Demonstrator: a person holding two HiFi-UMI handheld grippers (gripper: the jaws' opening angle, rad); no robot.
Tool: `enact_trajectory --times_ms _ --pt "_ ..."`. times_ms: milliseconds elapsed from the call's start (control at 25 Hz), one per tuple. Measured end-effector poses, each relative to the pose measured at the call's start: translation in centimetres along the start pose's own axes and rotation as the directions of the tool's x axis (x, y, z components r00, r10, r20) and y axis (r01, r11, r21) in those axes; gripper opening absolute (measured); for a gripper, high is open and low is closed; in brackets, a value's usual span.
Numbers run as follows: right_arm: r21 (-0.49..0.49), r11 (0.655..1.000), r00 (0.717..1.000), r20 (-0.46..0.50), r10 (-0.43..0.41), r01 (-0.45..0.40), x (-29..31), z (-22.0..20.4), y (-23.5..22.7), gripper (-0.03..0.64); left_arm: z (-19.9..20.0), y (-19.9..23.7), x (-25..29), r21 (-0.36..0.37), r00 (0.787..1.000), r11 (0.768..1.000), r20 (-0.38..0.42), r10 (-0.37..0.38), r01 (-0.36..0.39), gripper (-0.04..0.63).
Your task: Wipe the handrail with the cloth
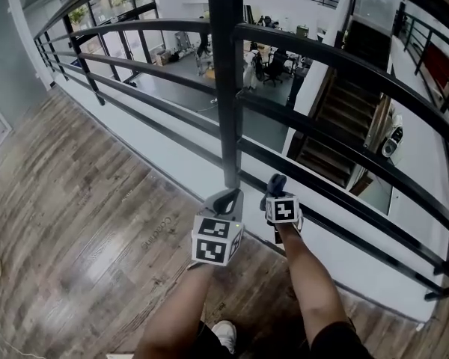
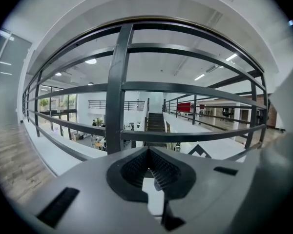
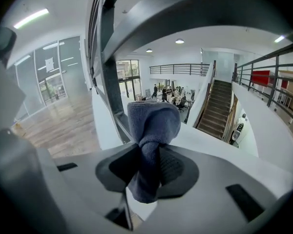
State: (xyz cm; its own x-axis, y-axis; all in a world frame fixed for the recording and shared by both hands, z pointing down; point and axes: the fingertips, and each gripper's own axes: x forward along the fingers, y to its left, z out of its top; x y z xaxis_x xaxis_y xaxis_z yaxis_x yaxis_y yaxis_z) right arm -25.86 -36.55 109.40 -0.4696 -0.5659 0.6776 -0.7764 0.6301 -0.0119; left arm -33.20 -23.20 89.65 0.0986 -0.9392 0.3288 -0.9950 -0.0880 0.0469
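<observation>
Cloth: your right gripper (image 3: 152,152) pinches the blue-grey cloth (image 3: 153,123), its jaws narrow on the cloth's middle.
Cloth axis: it runs along the jaws, with the bunched end poking forward past the tips, near the handrail (image 1: 322,51).
Left gripper (image 2: 149,156): your jaws are closed together with nothing between them, at the foot of the black post (image 1: 226,88).
Writing: there is grey print on the white ledge (image 1: 156,234), too faint to read.

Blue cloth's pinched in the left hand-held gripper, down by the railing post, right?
Not the left: the cloth is pinched in the right hand-held gripper, down by the railing post, as the right gripper view shows. The left hand-held gripper is shut on nothing.
</observation>
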Motion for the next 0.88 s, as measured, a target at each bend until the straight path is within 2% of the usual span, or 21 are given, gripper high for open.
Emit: enact_trajectory --times_ms 280,480,600,720,880 --pt "0.053 0.998 1.000 -0.015 -0.023 0.024 -3.6 -3.2 -4.7 0.101 -0.9 -6.0 2.0 0.076 0.996 0.994 -0.049 -0.078 0.082 -0.002" --pt "0.120 0.992 1.000 0.012 -0.026 0.025 -6.4 -5.6 -8.3 0.103 -1.0 -10.3 3.3 0.117 0.990 0.985 -0.070 -0.119 0.127 -0.002" --pt "0.141 0.989 0.999 0.033 -0.039 0.034 -8.0 -7.0 -10.7 0.103 -1.0 -13.4 4.0 0.082 0.981 0.980 -0.084 -0.174 0.181 -0.002" --pt "0.187 0.980 0.996 0.051 -0.078 0.067 -10.3 -8.7 -14.3 0.103 -0.4 -16.1 4.2 0.059 0.976 0.975 -0.058 -0.210 0.213 -0.002" --pt "0.233 0.964 0.989 0.046 -0.142 0.128 -13.4 -11.3 -19.4 0.103 0.0 -19.5 4.2 0.126 0.973 0.965 -0.035 -0.228 0.231 -0.002"
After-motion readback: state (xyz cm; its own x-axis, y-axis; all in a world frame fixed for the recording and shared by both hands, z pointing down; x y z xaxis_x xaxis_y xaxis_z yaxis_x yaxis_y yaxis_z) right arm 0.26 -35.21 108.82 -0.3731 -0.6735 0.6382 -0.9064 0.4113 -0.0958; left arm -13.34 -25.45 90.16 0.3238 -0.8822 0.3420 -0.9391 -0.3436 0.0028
